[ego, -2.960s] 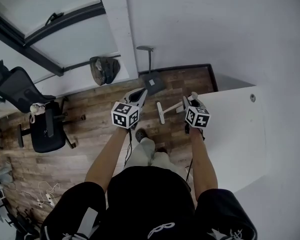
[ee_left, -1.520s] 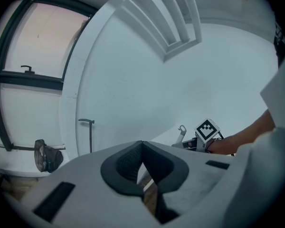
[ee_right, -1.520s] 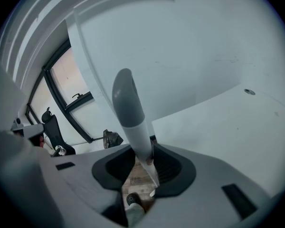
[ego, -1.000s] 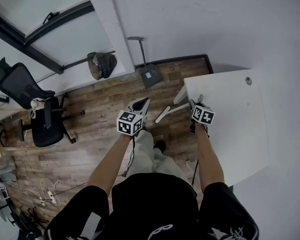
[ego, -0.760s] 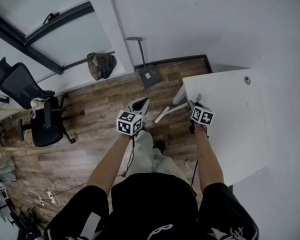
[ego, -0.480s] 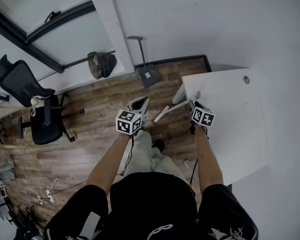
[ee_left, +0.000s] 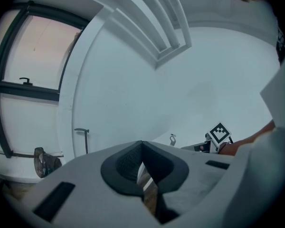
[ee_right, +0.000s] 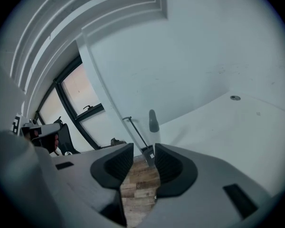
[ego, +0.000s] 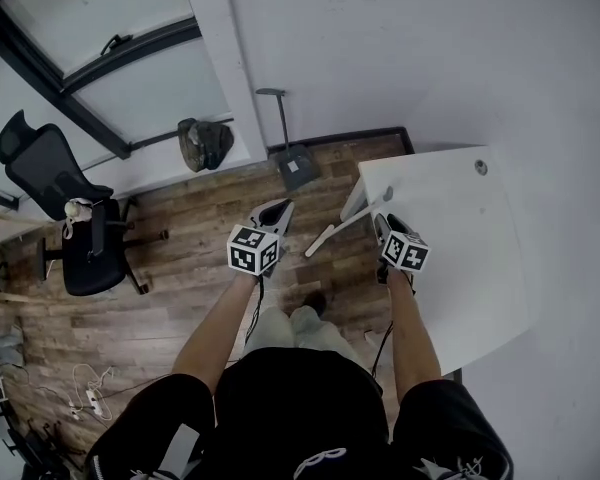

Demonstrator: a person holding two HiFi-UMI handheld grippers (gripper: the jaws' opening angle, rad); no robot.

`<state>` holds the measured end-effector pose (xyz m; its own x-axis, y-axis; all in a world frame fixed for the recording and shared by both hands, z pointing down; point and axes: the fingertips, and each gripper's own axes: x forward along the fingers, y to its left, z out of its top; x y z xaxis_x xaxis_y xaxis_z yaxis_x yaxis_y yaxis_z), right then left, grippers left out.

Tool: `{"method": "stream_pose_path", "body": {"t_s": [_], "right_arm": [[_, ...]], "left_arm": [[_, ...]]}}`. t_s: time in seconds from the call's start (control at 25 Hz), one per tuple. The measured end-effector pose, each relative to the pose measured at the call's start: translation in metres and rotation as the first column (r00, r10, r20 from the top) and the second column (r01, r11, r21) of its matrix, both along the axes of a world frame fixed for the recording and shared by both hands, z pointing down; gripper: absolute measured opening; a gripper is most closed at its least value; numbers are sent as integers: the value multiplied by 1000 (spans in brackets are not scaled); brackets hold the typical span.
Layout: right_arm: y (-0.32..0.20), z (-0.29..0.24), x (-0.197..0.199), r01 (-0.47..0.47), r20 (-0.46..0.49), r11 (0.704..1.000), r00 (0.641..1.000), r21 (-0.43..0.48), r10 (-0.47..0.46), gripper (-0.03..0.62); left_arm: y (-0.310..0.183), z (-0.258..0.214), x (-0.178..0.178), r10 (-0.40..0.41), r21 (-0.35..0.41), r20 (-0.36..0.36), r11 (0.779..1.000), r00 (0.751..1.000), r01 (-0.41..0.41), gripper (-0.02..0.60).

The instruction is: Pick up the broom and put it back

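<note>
Wood floor (ego: 180, 238) and white walls fill most of the head view. A dark-framed window (ego: 90, 13) is well apart from the white table (ego: 460, 248), across the rm. The table is the biggest item and sits in the wall corner. A person in a black top stands just beside the table's long edge, both forearms stretched fwd. A black office chair (ego: 80, 253) stands well apart from the table, on the other side of the person.

A dustpan (ego: 296, 165) w/ an upright handle stands by the wall, near the table's far corner. A dark bag (ego: 205, 143) lies by the same wall, further from the table than the dustpan. Loose cables (ego: 90, 393) lie on the floor, well away from the table and past the chair.

The broom (ego: 335, 233) is white and slanted. Its handle end, w/ a grey tip, is up at the table's edge near the white table leg (ego: 352, 200). The lower end points away from the table, down toward the floor. Can't tell if the tip touches the table.

The R gripper (ego: 383, 220) is at the table's edge. Its tongs are spread and have just been opening. The broom handle runs up thru the gap, w/ floor showing beside it, and the pads aren't pinching it. The L gripper (ego: 282, 208) is away from the table, beyond the broom's low end, above bare floor. Its tongs are pressed together at the tips w/ nothing btw them.
</note>
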<state>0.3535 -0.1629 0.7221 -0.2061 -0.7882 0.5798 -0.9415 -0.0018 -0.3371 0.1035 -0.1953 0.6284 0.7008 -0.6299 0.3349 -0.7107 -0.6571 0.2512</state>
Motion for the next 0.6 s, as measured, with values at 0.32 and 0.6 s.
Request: {"method": "stream_pose_path", "body": {"t_s": [0.32,0.6], "right_arm": [[33,-52,-18,40,-48,994,998,98,-35,108],[69,-94,-50,105,-111,979,990,176,-86,38]], "left_arm": [[34,-31,-11,33,73,45,997,998,-36,18],[79,-55,-22,22,104,24,994,999,-24,18]]}}
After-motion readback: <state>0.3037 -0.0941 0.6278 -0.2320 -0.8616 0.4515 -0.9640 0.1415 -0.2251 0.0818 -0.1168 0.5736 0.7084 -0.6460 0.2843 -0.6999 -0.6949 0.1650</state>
